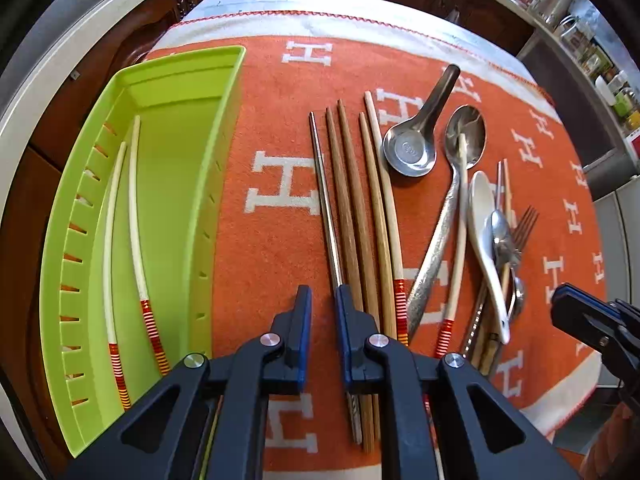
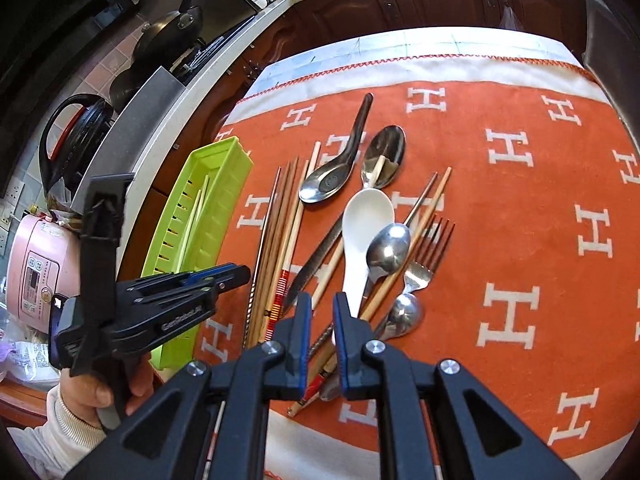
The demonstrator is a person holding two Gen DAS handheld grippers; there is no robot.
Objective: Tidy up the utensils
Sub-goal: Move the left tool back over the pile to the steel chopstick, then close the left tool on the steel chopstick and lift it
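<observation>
The left gripper [image 1: 323,300] was held low over the orange cloth [image 1: 272,264], pointing forward along the row of chopsticks. Its jaws were parted with nothing between them; the right finger lay just over the near part of the metal chopstick [image 1: 326,200], while the left finger stood over bare cloth. In the right wrist view the left gripper [image 2: 236,274] was seen from the side, tilted slightly downward beside the green tray [image 2: 224,168], with the person's left hand [image 2: 100,396] wrapped around its handle.

The right gripper [image 2: 322,308] was held above the mixed pile, its jaws also apart and empty, the handle of the white ceramic spoon [image 2: 366,216] running toward the gap between them.

Two pale chopsticks [image 1: 134,208] with red-striped ends lay lengthwise in the green tray [image 1: 180,76]. The wooden chopsticks [image 1: 352,200], the steel soup spoon [image 1: 410,152], the tablespoon [image 1: 466,136] and a fork [image 2: 424,256] rested on the cloth.
</observation>
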